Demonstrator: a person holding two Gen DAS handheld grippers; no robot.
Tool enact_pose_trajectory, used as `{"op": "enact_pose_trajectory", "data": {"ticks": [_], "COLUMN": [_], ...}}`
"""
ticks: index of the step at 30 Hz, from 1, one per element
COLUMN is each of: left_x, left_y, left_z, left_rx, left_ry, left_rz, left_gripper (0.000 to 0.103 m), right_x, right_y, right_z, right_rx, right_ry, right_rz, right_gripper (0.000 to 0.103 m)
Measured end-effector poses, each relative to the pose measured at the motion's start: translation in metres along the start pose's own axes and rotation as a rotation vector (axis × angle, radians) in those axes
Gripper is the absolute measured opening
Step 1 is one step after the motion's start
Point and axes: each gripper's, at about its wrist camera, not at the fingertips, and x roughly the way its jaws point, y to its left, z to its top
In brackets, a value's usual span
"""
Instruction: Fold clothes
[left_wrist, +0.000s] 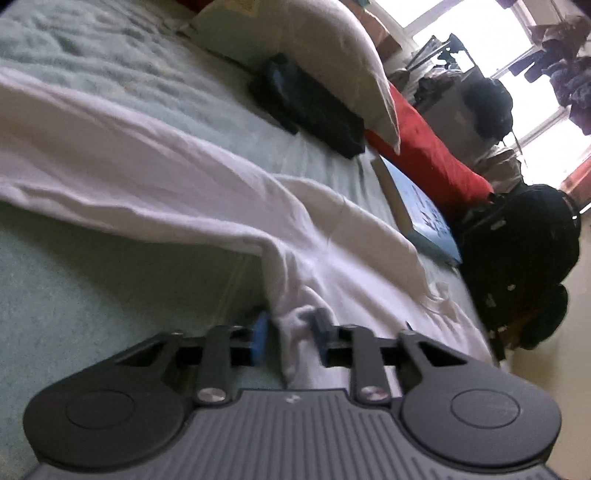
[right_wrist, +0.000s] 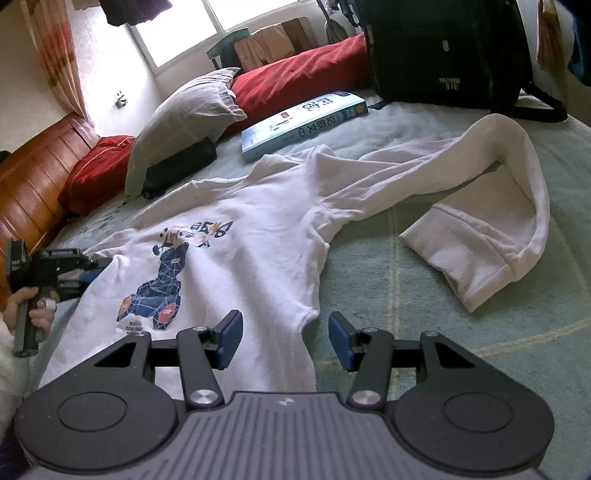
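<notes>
A white sweatshirt (right_wrist: 240, 236) with a blue bear print lies face up on the pale green bed cover (right_wrist: 461, 332). One long sleeve (right_wrist: 517, 177) bends back on itself at the right, its ribbed cuff (right_wrist: 439, 236) lying flat. My right gripper (right_wrist: 286, 339) hovers open over the garment's near side edge, blue pads on either side with nothing pinched. My left gripper (left_wrist: 291, 332) is shut on a bunched fold of the white sweatshirt (left_wrist: 166, 166). The right wrist view shows the left gripper (right_wrist: 79, 275) at the garment's left edge, held by a hand (right_wrist: 33, 314).
A blue-covered book (right_wrist: 303, 125), a grey pillow (right_wrist: 184, 125), a black pouch (right_wrist: 181, 166) and red bolsters (right_wrist: 295, 81) lie along the far side of the bed. A black backpack (right_wrist: 443, 51) stands at the far right. A wooden headboard (right_wrist: 33, 177) is at left.
</notes>
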Motion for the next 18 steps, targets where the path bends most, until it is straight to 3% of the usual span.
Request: {"op": "enact_pose_trajectory", "data": {"ticks": [2,5,8,12,16,18], "left_x": [-0.005,-0.020,-0.031,-0.046,-0.059,-0.065], "left_y": [-0.010,-0.026,-0.036,-0.038,-0.047,-0.058], "left_z": [0.001,0.010,0.017,0.013,-0.014,-0.033], "left_rx": [0.062,0.206,0.321,0.358,0.442,0.505], "left_ry": [-0.033,-0.120,-0.158,-0.129,-0.065,-0.019], "left_rz": [0.033,0.145,0.231,0.209,0.171,0.135], "left_gripper": [0.005,0.002,0.001,0.002,0.006,0.023], "right_x": [0.000,0.000,0.002,0.004,0.008,0.012], "right_y": [-0.001,-0.003,-0.005,-0.007,-0.012,-0.017], "right_z": [-0.001,-0.001,0.001,0.003,0.007,0.013], "right_rx": [0.004,0.009,0.010,0.012,0.022,0.034], "right_ry": [0.001,0.002,0.000,-0.003,-0.004,-0.005], "right_rz": [-0.003,-0.006,-0.006,-0.005,-0.007,-0.004], "right_gripper": [0.057,0.057,0.057,0.057,0.057,0.057]}}
